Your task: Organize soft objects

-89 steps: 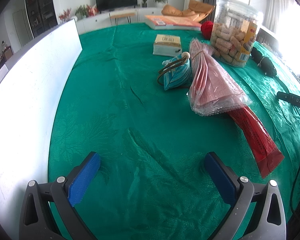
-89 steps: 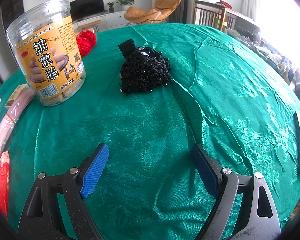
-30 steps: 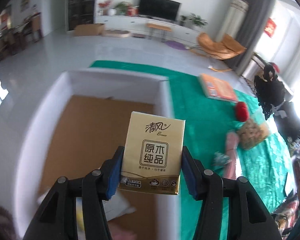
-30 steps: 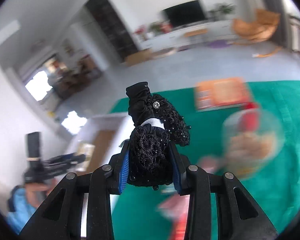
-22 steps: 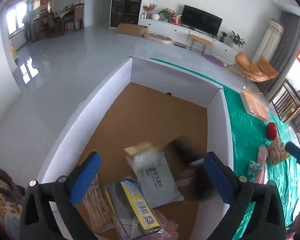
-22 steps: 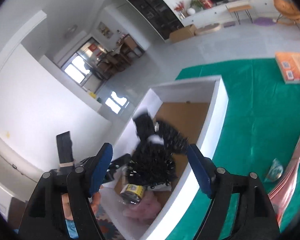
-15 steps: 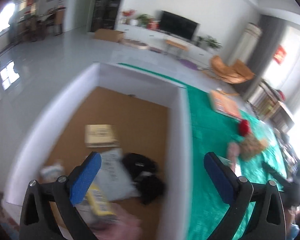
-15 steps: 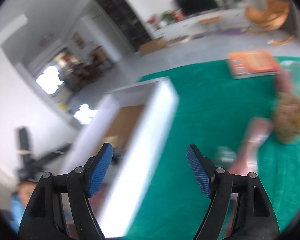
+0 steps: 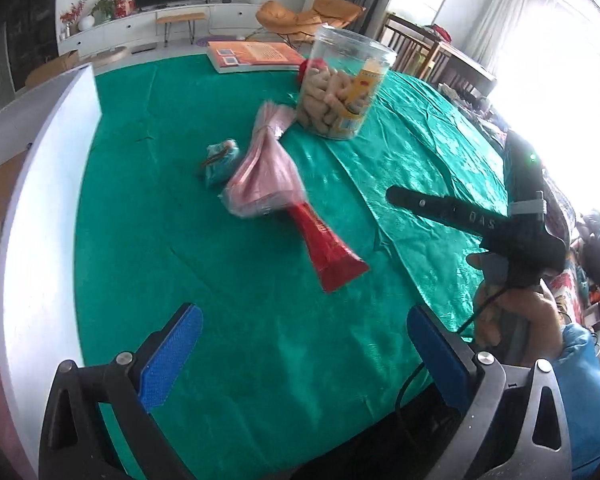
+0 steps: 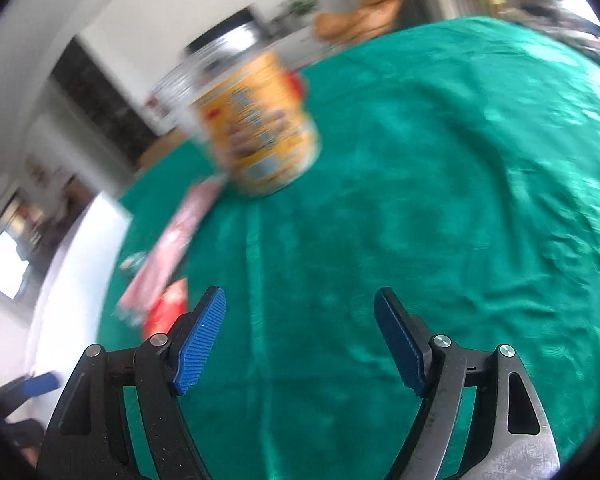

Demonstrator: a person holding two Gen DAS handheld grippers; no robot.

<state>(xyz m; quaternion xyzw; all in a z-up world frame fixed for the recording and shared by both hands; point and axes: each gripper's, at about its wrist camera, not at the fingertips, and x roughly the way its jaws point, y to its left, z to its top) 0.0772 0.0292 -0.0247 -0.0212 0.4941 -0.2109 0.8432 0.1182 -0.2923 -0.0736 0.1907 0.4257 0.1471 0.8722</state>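
Pink plastic bundle [image 9: 266, 168] lying flat, teal pouch [image 9: 220, 160] just beside

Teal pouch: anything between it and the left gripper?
Nothing visible. The open left gripper faces bare green cloth up to the teal pouch; the pink bag bundle lies beside it, to the right.

Daylight glare at right edge; right wrist view motion-blurred; fisheye warp w/ dark corners.

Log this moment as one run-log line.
left gripper: open, empty | right gripper: open, empty | on green tablecloth: teal pouch, pink bag bundle, snack jar
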